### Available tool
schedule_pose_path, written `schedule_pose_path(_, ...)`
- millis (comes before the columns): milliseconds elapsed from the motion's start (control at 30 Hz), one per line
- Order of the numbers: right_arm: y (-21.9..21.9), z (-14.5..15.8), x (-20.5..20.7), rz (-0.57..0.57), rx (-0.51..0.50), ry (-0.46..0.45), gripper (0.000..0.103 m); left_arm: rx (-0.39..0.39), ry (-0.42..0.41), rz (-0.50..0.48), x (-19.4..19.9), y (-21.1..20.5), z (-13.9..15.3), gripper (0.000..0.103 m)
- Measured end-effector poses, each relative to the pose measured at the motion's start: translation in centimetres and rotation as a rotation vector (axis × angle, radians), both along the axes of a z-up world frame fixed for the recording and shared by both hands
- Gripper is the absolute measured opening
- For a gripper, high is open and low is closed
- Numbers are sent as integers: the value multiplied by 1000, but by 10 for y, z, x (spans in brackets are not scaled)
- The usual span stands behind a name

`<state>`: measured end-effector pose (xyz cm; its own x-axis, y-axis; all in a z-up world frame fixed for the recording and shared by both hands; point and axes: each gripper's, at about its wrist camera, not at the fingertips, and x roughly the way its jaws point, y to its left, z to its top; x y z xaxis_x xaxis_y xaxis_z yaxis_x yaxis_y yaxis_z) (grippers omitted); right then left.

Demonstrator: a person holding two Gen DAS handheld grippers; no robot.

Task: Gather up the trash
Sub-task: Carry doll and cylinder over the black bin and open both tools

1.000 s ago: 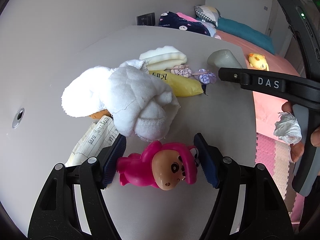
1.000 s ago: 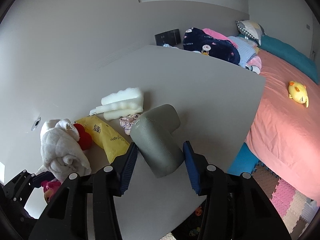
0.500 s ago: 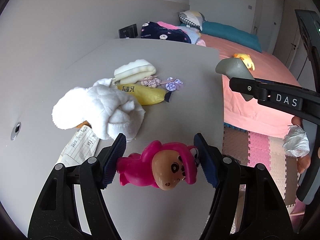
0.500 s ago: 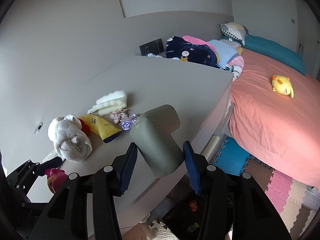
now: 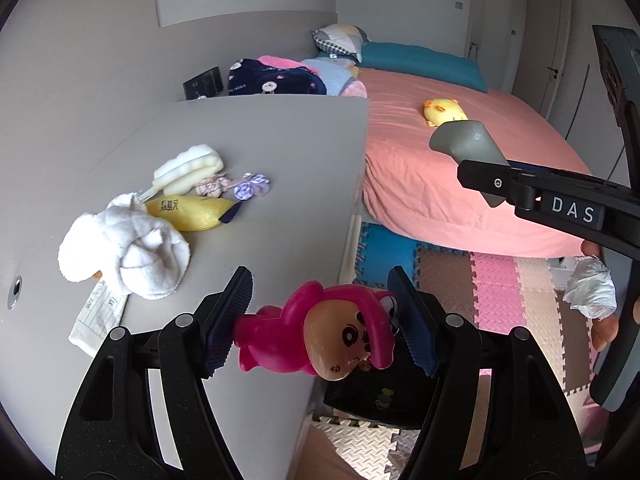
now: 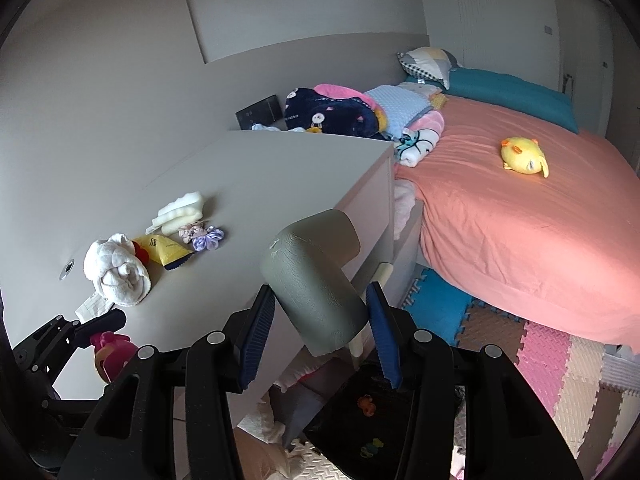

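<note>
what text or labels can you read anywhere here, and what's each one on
"DAS": white letters on the side of the right claw, seen from the left wrist camera.
Black characters on the yellow packet: printed, but too blurred to read.
Handwriting on the paper slip under the white towel: too small to read.
Pale lettering on the navy blanket: not legible.

Grey walls (image 6: 120, 60) enclose the room. A grey cabinet (image 6: 280, 168) stands left of a pink bed (image 6: 520, 220). Foam mats (image 6: 552, 352) cover the near floor.
</note>
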<state>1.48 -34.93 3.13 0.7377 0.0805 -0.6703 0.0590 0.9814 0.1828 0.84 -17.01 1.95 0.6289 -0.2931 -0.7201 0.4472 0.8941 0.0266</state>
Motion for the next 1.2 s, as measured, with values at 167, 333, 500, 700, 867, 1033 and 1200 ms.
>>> schedule_pose_path(167, -27, -2, -17, -54, 8, 0, 49, 11, 3, -60, -6, -29, 0, 68)
schedule_pose_path(333, -54, -6, -31, -107, 14, 7, 49, 24, 4, -121, -14, -59, -2, 68)
schedule_pose_path(500, -75, -9, -44, -154, 19, 8, 49, 34, 5, -172, -21, -81, -3, 68)
schedule_pose_path(700, -98, -12, -58, -206, 23, 14, 49, 43, 6, -228, -28, -104, -5, 68)
schedule_pose_path(867, -112, -16, -68, -244, 20, 23, 49, 47, 15, -274, -33, -120, -8, 68)
schedule_pose_path(1033, -123, -18, -76, -283, 19, 35, 49, 50, 25, -317, -37, -135, -11, 68)
schedule_pose_path(1200, -129, -21, -81, -317, 9, 48, 49, 49, 37, -348, -36, -146, -16, 68)
